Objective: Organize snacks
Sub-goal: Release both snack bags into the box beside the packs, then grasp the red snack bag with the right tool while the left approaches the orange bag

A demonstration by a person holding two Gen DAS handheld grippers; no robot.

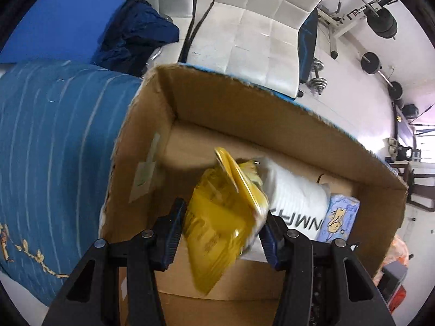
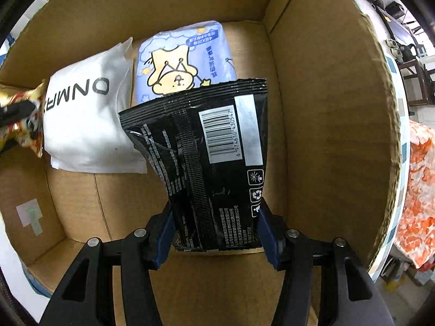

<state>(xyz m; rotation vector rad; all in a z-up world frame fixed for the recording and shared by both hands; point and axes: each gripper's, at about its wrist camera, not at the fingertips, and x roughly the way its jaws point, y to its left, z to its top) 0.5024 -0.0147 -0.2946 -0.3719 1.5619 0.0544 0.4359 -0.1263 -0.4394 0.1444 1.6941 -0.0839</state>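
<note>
My left gripper [image 1: 221, 231] is shut on a yellow snack bag [image 1: 220, 222], held over the near side of an open cardboard box [image 1: 244, 103]. Inside the box lie a white packet [image 1: 296, 198] with black lettering and a pale blue tissue pack [image 1: 341, 218] with a cartoon bear. My right gripper [image 2: 214, 226] is shut on a black snack pouch [image 2: 214, 146] with a barcode, low inside the same box [image 2: 326, 108]. Beyond the pouch lie the white packet [image 2: 87, 119] and the blue tissue pack [image 2: 185, 59]. The yellow bag [image 2: 24, 119] shows at the left edge.
The box sits beside a blue striped blanket [image 1: 54, 149]. A white quilted chair [image 1: 258, 32] stands behind it, with dumbbells [image 1: 318, 78] and weight plates on the floor. An orange patterned cloth [image 2: 418, 190] lies right of the box.
</note>
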